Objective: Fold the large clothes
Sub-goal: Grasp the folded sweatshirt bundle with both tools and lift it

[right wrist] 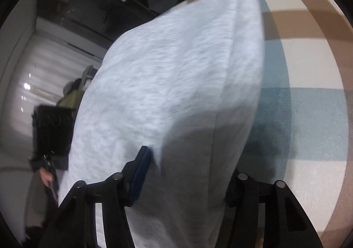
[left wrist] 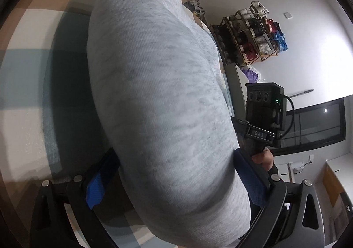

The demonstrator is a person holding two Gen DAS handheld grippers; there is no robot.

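both hand-held grippers on one piece: a big pale grey marl knit garment [left wrist: 158,97], bulky, bunched into a thick roll.

left gripper [left wrist: 174,181]: jaws spread about as wide as they go, the roll fills the whole gap between the blue-padded fingers [left wrist: 97,190]. fabric meets both pads; reads as a hold on a wide bundle, though how hard it pinches i cannot tell.

right gripper [right wrist: 187,181]: jaws about half spread, clamped on a fold of the same cloth, a blue pad [right wrist: 139,179] pressed into its near edge.

garment runs straight ahead of each gripper, long axis along the fingers, away over the blue, tan and white checked cover [left wrist: 44,71] below it. lifted or resting, unclear.

the right gripper shows just right of the left one's cloth, so the two grips sit side by side on one end. next fold likely carries that end forward along the length.
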